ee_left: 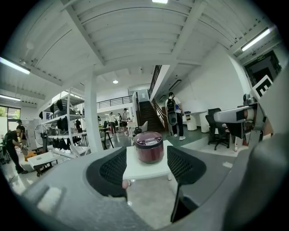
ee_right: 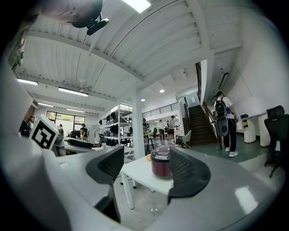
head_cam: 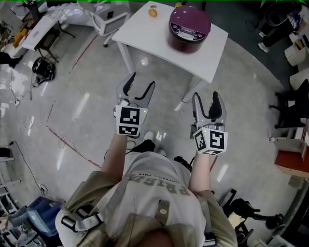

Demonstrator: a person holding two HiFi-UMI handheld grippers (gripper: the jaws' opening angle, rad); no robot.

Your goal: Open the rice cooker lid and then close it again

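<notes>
A dark red rice cooker (head_cam: 189,27) with its lid down stands on a white table (head_cam: 145,29) ahead of me. Both grippers hang over the floor, well short of the table. My left gripper (head_cam: 139,89) is open with nothing between its jaws. My right gripper (head_cam: 206,102) is also open and holds nothing. In the left gripper view the rice cooker (ee_left: 149,146) shows between the jaws, far off. In the right gripper view the rice cooker (ee_right: 161,163) sits on the table (ee_right: 142,173), partly behind the right jaw.
A small orange object (head_cam: 153,13) lies on the table left of the cooker. Desks, chairs and cables crowd the room's left side (head_cam: 43,29); office chairs stand at the right (head_cam: 292,103). A person with a backpack (ee_left: 172,113) stands by stairs far behind.
</notes>
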